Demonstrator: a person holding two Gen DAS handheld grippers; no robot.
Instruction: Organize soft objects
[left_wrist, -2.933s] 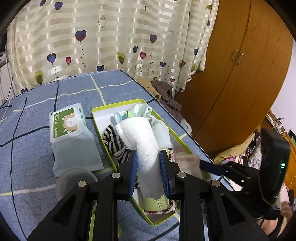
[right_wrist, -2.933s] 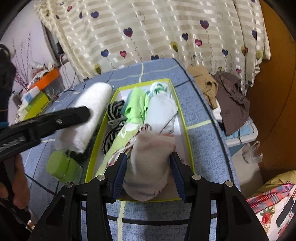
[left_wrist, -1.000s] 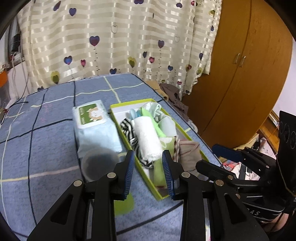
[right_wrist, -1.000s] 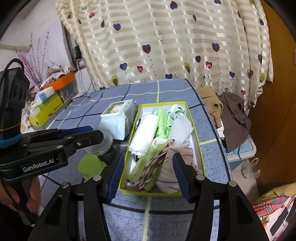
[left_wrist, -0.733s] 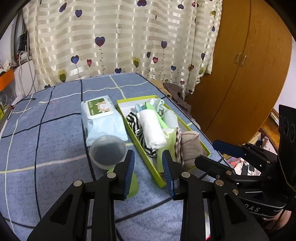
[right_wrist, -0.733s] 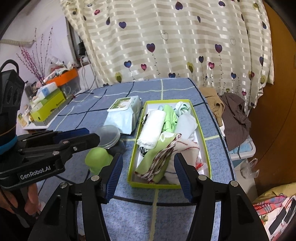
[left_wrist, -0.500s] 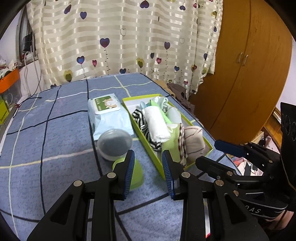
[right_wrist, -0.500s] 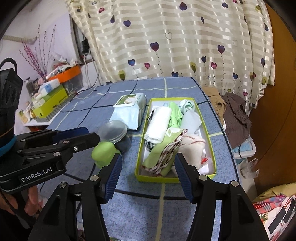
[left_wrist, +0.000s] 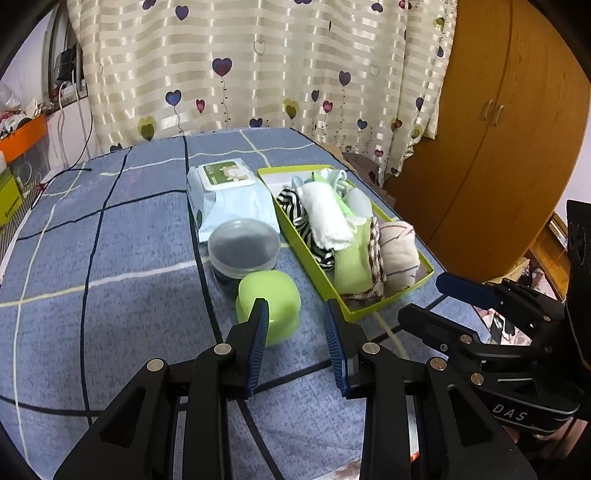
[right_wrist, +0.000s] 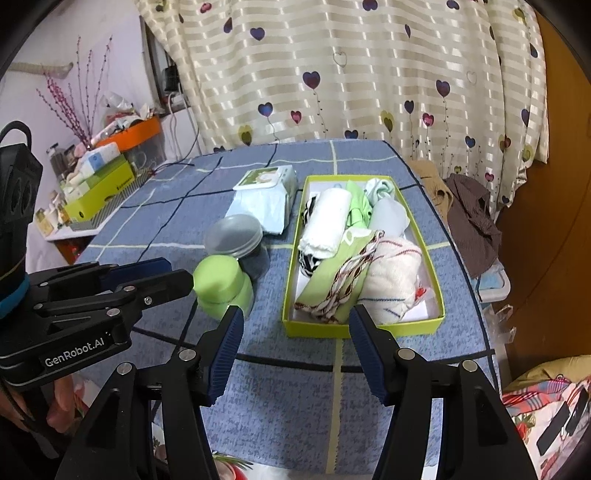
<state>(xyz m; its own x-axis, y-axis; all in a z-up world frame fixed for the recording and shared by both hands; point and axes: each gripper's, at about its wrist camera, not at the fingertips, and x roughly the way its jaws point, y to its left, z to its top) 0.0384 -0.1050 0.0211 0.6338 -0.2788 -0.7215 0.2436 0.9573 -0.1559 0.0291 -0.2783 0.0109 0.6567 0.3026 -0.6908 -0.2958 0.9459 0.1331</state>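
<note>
The left gripper (left_wrist: 295, 308) and right gripper (right_wrist: 295, 315) hover side by side, angled downward, jaws parted with nothing between them.

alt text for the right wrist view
Open right tongs, holding nothing, hang over a blue checked table before a yellow-green box packed with rolled cloths. Left of it stand a green container, a lidded tub and a wipes pack.

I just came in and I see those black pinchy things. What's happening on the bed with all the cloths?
A person is tidying soft things with a pincher tool in each hand. Rolled cloths, like the white towel and the striped cream one, sit packed in the green box. The left gripper and right gripper are both open and empty, hovering in front of the box. A wipes pack and small tubs sit beside it.
</note>
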